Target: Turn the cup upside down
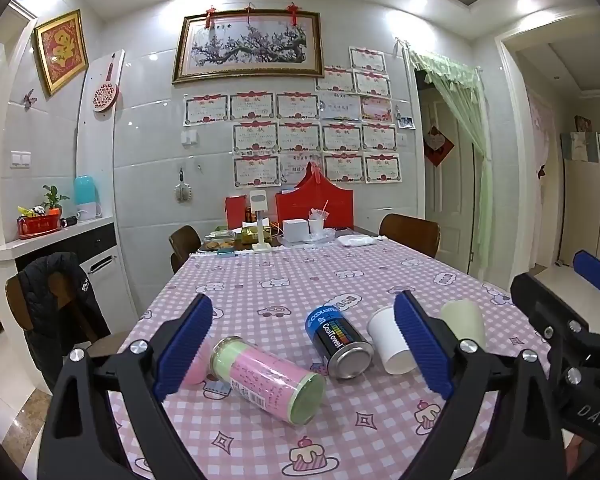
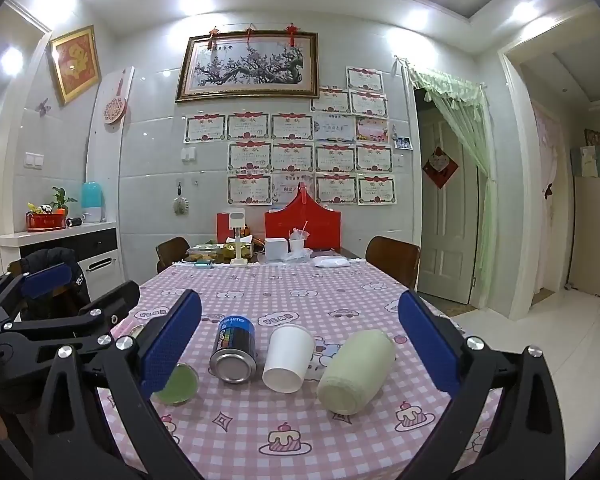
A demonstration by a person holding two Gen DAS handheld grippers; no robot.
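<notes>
While both tongs gape, white cup [image 2: 288, 358] lying sideways (untouched), checked tablecloth [image 2: 340, 304]

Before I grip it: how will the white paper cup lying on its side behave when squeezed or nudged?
The white paper cup looks thin-walled, so it probably crushes under firm squeezing. Lying on the checked tablecloth, tapered, it may roll in a curve. Likely very light.

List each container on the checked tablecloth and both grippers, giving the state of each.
White paper cup: lying on its side.
Blue and black metal can: on its side.
Pink and green cylindrical tin: on its side.
Pale green bottle: on its side.
Left gripper: open, empty.
Right gripper: open, empty.
</notes>
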